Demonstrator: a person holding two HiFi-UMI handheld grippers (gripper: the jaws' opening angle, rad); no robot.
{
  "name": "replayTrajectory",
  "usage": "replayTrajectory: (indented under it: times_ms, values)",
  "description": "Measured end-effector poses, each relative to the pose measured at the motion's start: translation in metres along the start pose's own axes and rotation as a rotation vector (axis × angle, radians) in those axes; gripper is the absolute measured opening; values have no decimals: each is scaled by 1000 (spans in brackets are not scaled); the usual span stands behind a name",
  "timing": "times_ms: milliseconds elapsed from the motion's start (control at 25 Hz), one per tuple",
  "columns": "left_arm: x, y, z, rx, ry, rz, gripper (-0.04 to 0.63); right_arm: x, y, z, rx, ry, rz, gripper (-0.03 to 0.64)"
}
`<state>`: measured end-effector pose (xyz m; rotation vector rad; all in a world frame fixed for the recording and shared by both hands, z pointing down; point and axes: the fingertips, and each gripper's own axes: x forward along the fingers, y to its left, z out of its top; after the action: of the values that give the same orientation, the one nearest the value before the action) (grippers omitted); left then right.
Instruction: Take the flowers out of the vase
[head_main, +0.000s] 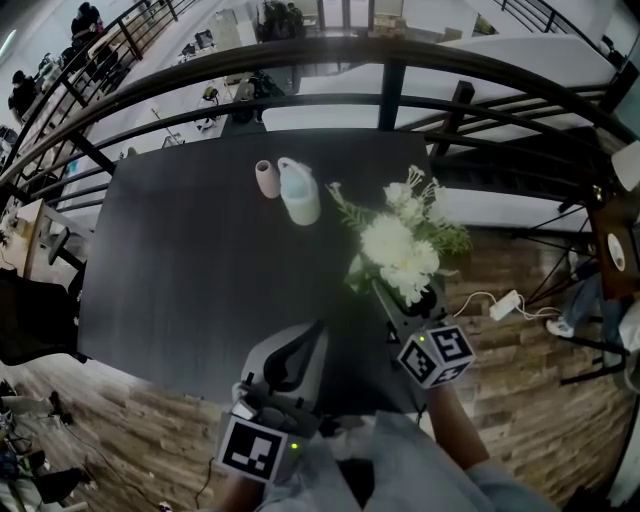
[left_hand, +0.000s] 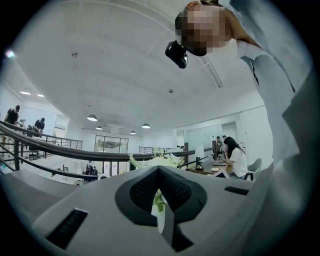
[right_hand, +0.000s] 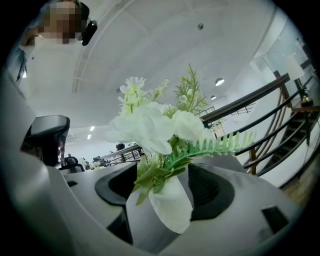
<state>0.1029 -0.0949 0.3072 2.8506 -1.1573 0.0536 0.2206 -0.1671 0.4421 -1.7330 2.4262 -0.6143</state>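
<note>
Two tools: your right hand-held gripper (right_hand: 167, 182) is spread around the flowers (head_main: 400, 245) by the table's (head_main: 180, 280) right edge; your left hand-held gripper (left_hand: 159, 172) is pressed together.

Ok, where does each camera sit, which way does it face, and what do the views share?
Head view: on the person's head, facing steeply down at the table, vases and flowers; left gripper, right gripper and sleeves show.
Left gripper view: on the left gripper, facing level past its shut jaws toward the flowers and railing; torso at right.
Right gripper view: on the right gripper, facing the flowers between its open jaws; torso upper left.
Shared: all three show the flowers.
</note>
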Motion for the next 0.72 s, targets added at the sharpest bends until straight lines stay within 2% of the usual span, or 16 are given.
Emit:
replayTrajectory:
  times_ms: [720]
  values:
    - [-3, -2, -3, 0, 20, 28, 0, 14, 0, 13, -6, -64, 45, 298]
